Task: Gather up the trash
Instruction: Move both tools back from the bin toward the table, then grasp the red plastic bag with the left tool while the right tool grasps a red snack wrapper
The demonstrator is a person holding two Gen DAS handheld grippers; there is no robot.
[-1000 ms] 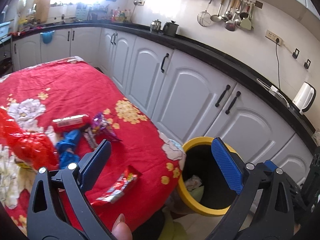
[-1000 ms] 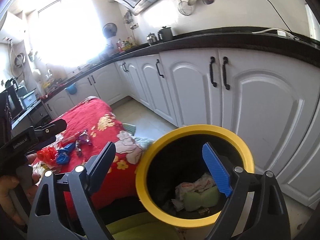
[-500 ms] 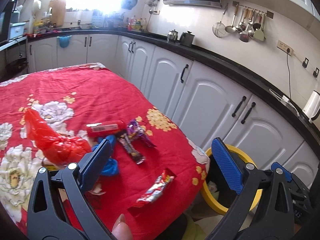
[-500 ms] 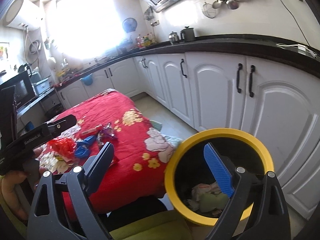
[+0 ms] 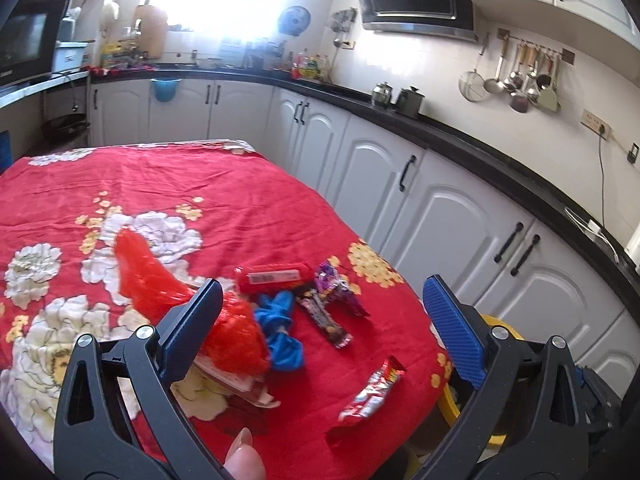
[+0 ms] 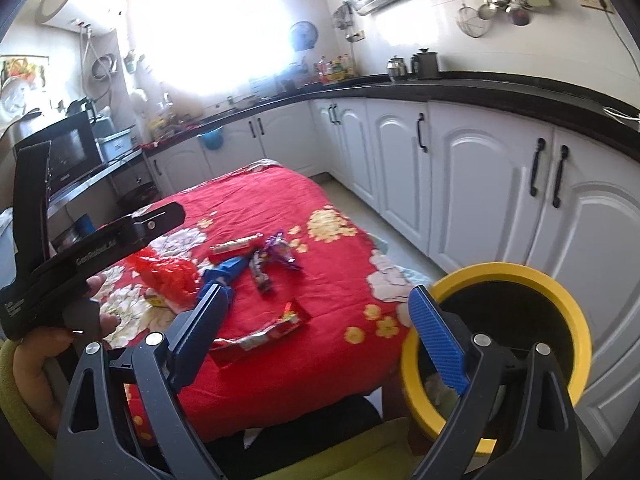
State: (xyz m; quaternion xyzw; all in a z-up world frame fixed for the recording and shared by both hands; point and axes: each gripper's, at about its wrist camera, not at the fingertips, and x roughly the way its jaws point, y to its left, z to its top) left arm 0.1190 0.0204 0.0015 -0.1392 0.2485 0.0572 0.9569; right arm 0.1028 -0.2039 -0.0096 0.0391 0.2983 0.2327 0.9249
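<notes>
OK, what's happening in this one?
A person holds a gripper in each hand over a table with a red floral cloth. Both the left gripper and the right gripper are open and empty. Wrappers, including a red snack wrapper, lie uncollected on the cloth. The yellow bin beside the table already holds some trash.

Yellow bin [image 5: 502, 326] mostly hidden behind the left claw [image 5: 320, 328] in the left wrist view; contents mostly blocked by the right claw [image 6: 316, 328] in the right wrist view. Papers [image 5: 228, 376] under the red bag [image 5: 236, 336] largely covered. Print on the red wrapper [image 5: 370, 394] too blurred to read.
</notes>
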